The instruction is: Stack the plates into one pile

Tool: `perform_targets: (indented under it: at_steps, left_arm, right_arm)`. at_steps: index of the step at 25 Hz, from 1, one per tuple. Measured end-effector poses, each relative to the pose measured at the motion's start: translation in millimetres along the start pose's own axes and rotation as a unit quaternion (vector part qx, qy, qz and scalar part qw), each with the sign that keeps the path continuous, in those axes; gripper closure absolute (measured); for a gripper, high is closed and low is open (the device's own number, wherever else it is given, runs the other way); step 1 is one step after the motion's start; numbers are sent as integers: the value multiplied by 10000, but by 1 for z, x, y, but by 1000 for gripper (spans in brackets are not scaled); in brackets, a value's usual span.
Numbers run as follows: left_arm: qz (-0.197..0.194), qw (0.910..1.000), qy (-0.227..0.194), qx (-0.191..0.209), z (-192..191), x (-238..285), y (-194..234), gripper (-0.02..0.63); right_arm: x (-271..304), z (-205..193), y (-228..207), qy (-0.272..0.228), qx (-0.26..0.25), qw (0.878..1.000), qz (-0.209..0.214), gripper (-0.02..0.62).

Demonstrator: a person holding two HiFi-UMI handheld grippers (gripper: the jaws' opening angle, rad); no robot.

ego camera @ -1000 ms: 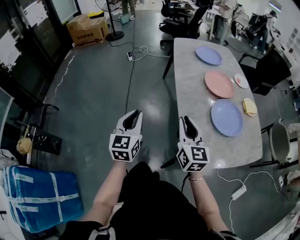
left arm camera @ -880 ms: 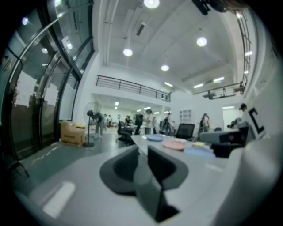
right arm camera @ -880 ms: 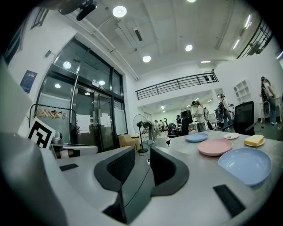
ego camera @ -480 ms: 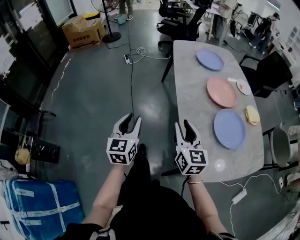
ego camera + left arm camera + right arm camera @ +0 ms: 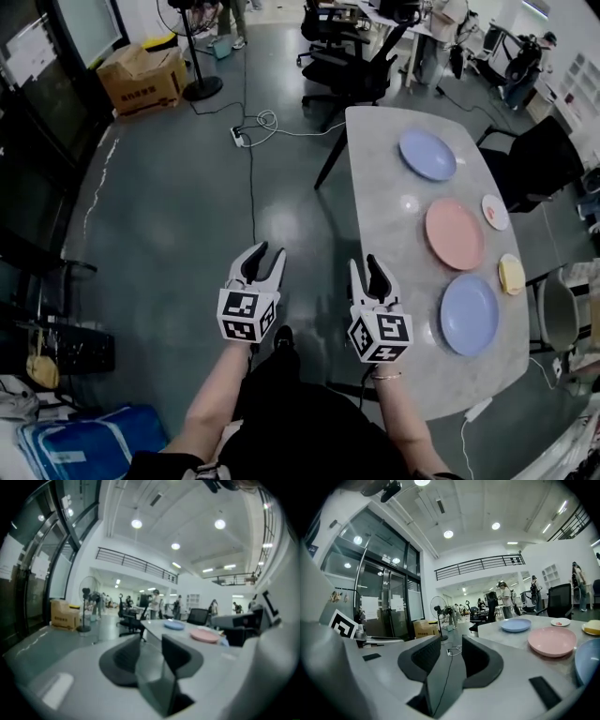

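Open office hall with a grey polished floor [image 5: 169, 244]; chairs and people at the far end. Long grey table [image 5: 380, 216] stands to the person's right, its long axis running away from them.

Three large plates lie along it in a row, well apart:
- far blue plate [image 5: 427, 155]
- pink plate [image 5: 455, 233], in the middle
- near blue plate [image 5: 469, 314], closest to the person

Two smaller dishes sit by the table's outer edge: small white plate [image 5: 495, 212] and small yellow dish [image 5: 511, 274]. No pile yet.

Left gripper [image 5: 264, 253] hangs over bare floor. Jaws spread, have just been opening, nothing between them. Right gripper [image 5: 366, 265] is just beside the table's left edge. Jaws likewise parted after opening, empty.

Every plate lies ahead and to the right of both grippers. Right gripper is the nearer, and the near blue plate is its closest target.

Judgement: approach stage, and the first pick falls to the right hand.
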State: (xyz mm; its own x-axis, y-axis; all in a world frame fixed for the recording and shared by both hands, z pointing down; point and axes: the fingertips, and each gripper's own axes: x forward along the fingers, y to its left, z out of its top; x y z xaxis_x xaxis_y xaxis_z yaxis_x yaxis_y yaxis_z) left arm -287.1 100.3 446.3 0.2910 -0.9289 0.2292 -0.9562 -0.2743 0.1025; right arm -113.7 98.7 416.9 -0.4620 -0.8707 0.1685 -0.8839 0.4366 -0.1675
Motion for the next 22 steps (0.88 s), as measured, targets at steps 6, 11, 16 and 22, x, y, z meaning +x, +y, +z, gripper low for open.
perform_targets:
  at_steps: [6, 11, 16, 22]
  left_arm:
    - [-422, 9991, 75, 59, 13, 66, 41, 465]
    - [-763, 9969, 180, 1, 16, 118, 49, 465]
    - [-1057, 9940, 293, 15, 21, 168, 36, 465]
    - [-1483, 9882, 305, 234, 42, 236, 5, 465]
  right_arm:
    - [70, 7, -8, 8, 120, 9991, -417, 477]
    - [100, 8, -33, 60, 216, 9964, -816, 477]
    - [120, 15, -70, 74, 319, 9930, -1138, 477]
    - [142, 33, -123, -96, 410, 9885, -1454, 477]
